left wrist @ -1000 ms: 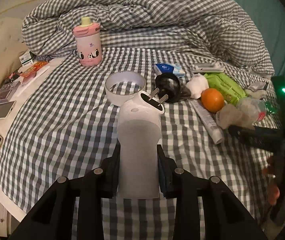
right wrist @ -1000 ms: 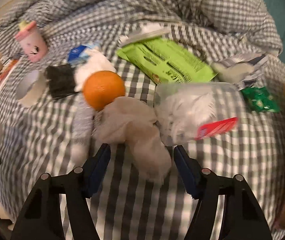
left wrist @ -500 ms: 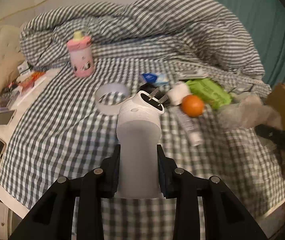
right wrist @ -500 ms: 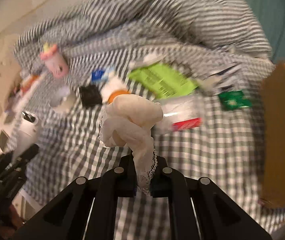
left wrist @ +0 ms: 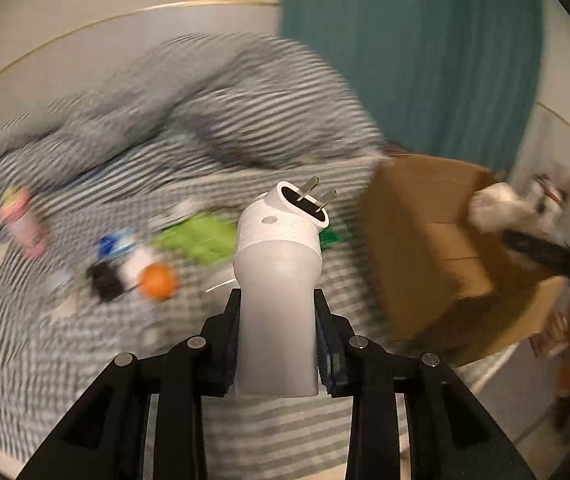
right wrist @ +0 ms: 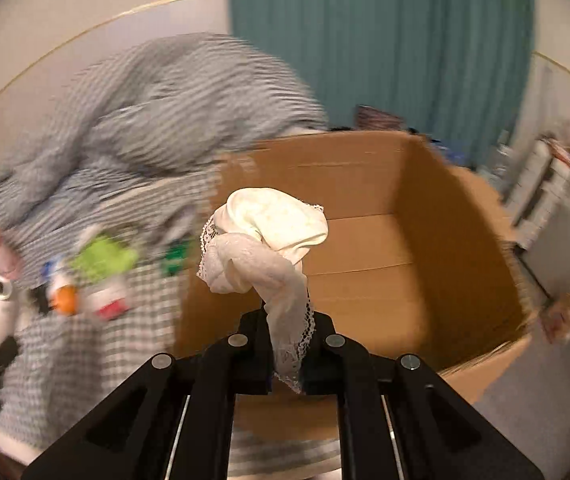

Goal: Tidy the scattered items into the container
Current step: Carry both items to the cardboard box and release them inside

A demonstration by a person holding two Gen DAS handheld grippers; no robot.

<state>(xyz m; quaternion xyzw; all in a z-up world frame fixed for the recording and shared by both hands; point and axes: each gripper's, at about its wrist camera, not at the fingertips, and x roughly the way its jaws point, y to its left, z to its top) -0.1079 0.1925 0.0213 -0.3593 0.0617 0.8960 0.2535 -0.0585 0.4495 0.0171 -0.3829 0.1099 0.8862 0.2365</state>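
Observation:
My left gripper [left wrist: 277,340] is shut on a white plug adapter [left wrist: 279,280] with two metal prongs, held above the checked bed. My right gripper [right wrist: 287,344] is shut on a bunched cream lace-edged cloth [right wrist: 263,248], which hangs over the open cardboard box [right wrist: 437,216]. In the left wrist view the box [left wrist: 425,240] stands at the right of the bed, with the cloth [left wrist: 501,210] and the right gripper's dark arm over it. Scattered items stay on the bed: an orange [left wrist: 159,280], a green packet [left wrist: 201,236], a pink bottle [left wrist: 25,220]. Both views are blurred.
A rumpled checked duvet [left wrist: 213,112] lies at the back of the bed. A teal curtain [left wrist: 413,60] hangs behind the box. Shelves or cartons [right wrist: 545,184] stand to the right of the box. The box floor shows bare cardboard.
The right gripper closed on the cloth, lifted it off the bed and carried it over the box. The left gripper swung right and up with the adapter, bringing the box into view.

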